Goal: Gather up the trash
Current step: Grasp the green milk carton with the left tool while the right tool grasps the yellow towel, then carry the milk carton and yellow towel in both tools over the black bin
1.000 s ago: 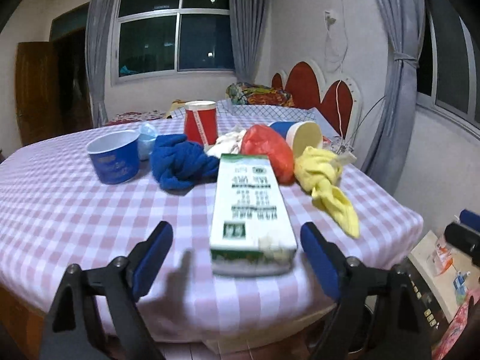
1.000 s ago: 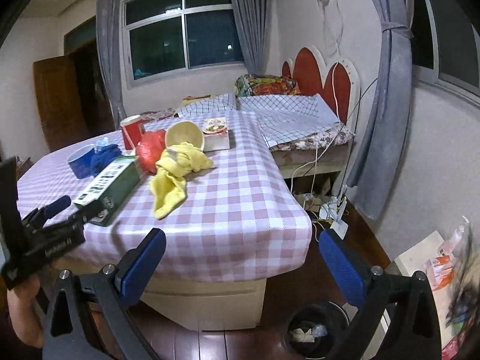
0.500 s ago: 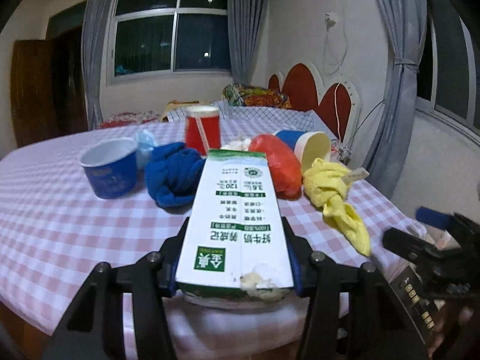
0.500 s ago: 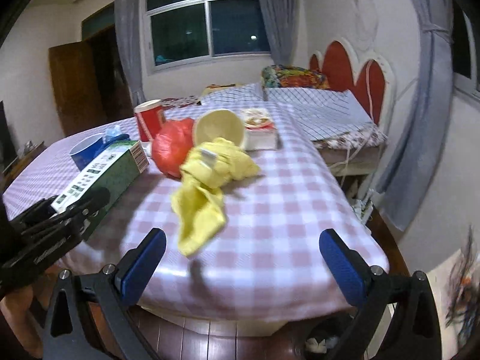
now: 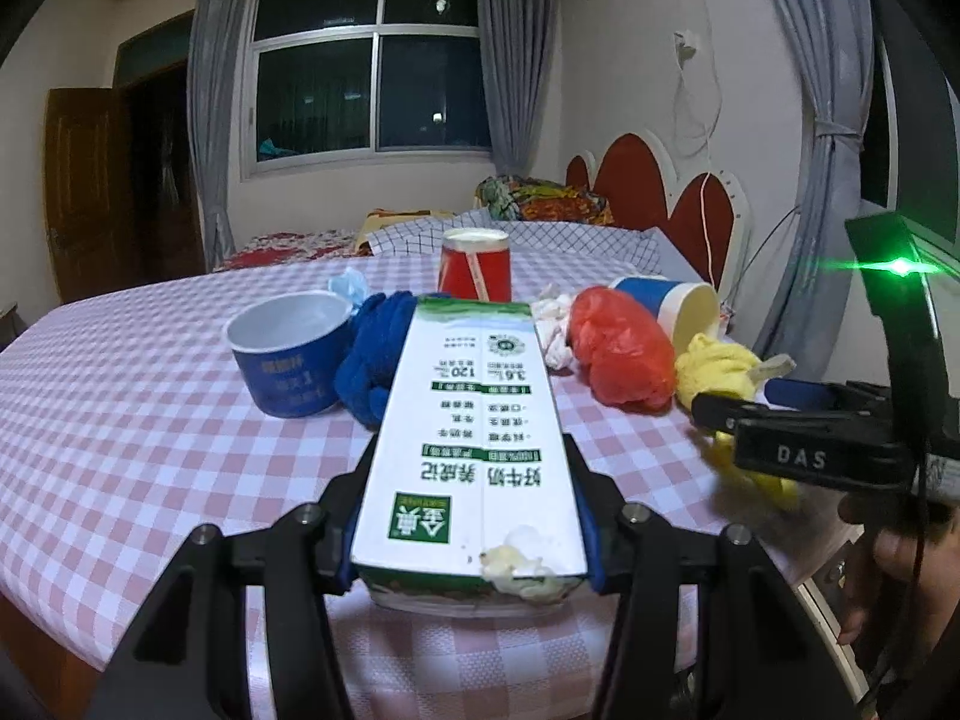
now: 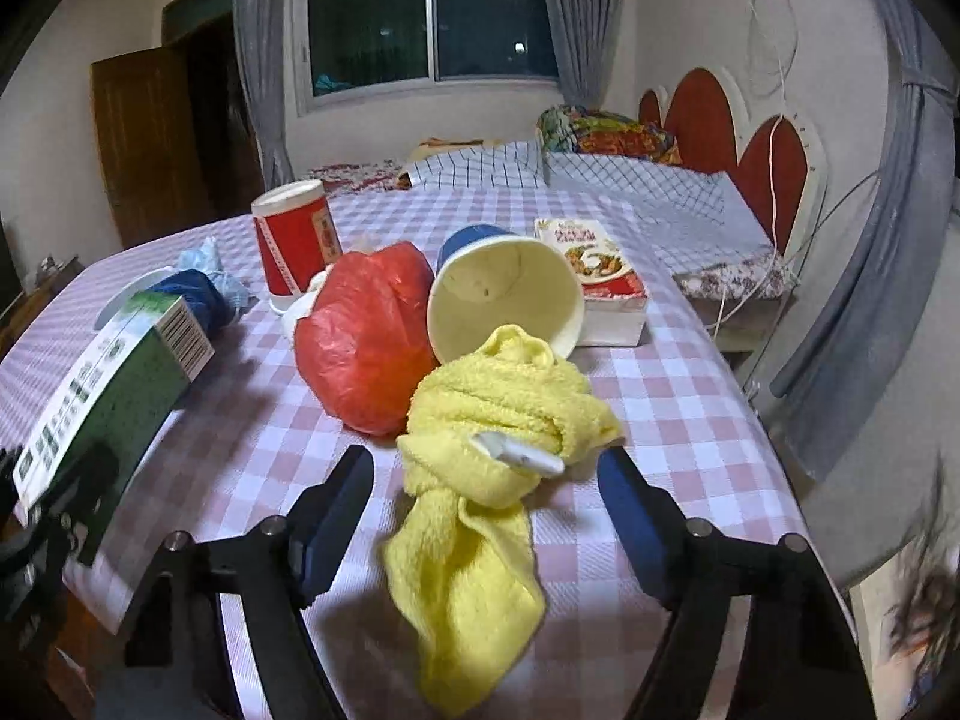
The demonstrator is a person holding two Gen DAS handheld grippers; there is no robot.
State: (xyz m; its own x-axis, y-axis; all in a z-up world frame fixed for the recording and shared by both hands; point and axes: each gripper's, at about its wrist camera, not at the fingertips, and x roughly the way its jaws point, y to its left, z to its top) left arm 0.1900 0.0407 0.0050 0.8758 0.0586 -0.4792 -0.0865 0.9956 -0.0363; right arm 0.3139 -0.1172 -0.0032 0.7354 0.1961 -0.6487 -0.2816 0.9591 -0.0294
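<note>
A green and white milk carton [image 5: 474, 438] lies lengthwise between my left gripper's [image 5: 471, 516] blue pads, which are shut on its near end. In the right wrist view the carton [image 6: 102, 384] sits at the left, tilted a little off the checked tablecloth [image 6: 660, 396]. My right gripper [image 6: 483, 468] straddles a crumpled yellow cloth [image 6: 504, 396] near the table's front edge. Its jaws are closing, with a gap still on each side of the cloth. The left wrist view shows the right gripper [image 5: 762, 399] over the yellow cloth [image 5: 714, 360].
Behind the cloth lie a red plastic bag [image 6: 366, 336], a tipped paper cup [image 6: 510, 294] and a boxed book [image 6: 600, 276]. A red cup [image 6: 294, 240], a blue bowl [image 5: 288, 354], a blue cloth [image 5: 372, 360] and crumpled tissue [image 5: 552, 324] stand further back. A bed is beyond the table.
My left gripper closed on the milk carton and raised its near end slightly. My right gripper swung in from beyond the table edge to the yellow cloth, and its jaws narrowed.
</note>
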